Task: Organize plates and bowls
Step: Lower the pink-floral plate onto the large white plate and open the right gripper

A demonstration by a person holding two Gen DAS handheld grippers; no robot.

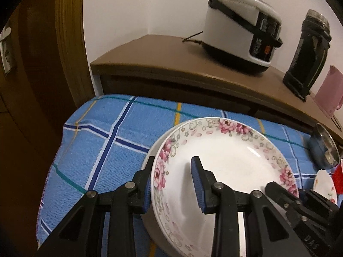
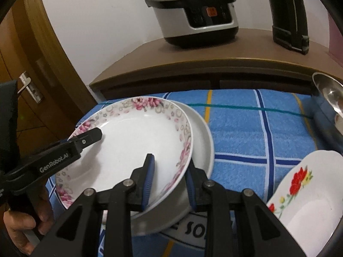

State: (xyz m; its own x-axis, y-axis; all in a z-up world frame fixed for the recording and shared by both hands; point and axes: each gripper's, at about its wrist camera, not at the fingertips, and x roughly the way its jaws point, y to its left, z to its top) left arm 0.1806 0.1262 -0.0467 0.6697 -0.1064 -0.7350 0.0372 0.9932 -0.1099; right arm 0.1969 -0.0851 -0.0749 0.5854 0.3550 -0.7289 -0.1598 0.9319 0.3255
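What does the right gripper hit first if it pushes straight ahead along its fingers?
Nothing new: the right gripper is already clamped across the stacked rims of the floral plate and plain white plate. Beyond them, probably the blue checked cloth; depth unclear.

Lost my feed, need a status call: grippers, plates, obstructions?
Left gripper and right gripper each clamped on the plate stack's rim. Floral plate atop plain plate. Red-flower dish close on the right.
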